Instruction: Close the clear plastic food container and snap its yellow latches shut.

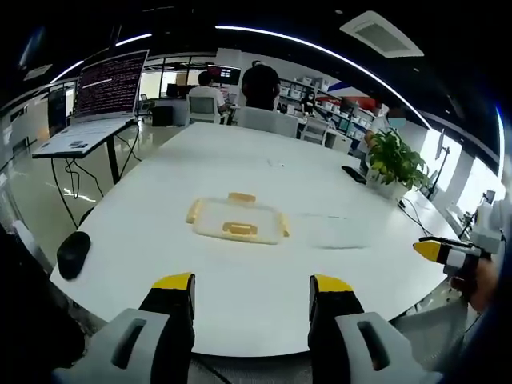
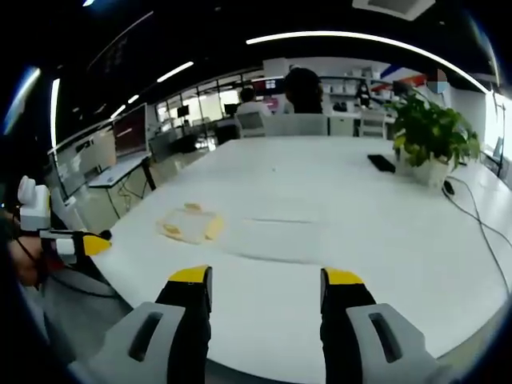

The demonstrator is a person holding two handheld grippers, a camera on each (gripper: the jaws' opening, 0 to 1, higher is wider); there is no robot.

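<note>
Container (image 1: 237, 220) lay flat on the white table (image 1: 240, 160), its yellow latches (image 1: 240, 230) showing along the edges, well ahead of both grippers and touched by neither. In the right gripper view it sat left of centre (image 2: 190, 225). Left gripper (image 1: 252, 292) stood wide apart and empty above the near table edge; right gripper (image 2: 266, 290) likewise gaped, holding nothing. A plant (image 1: 394, 162) stood at the far right, a laptop (image 1: 100, 104) on a stand to the left.
</note>
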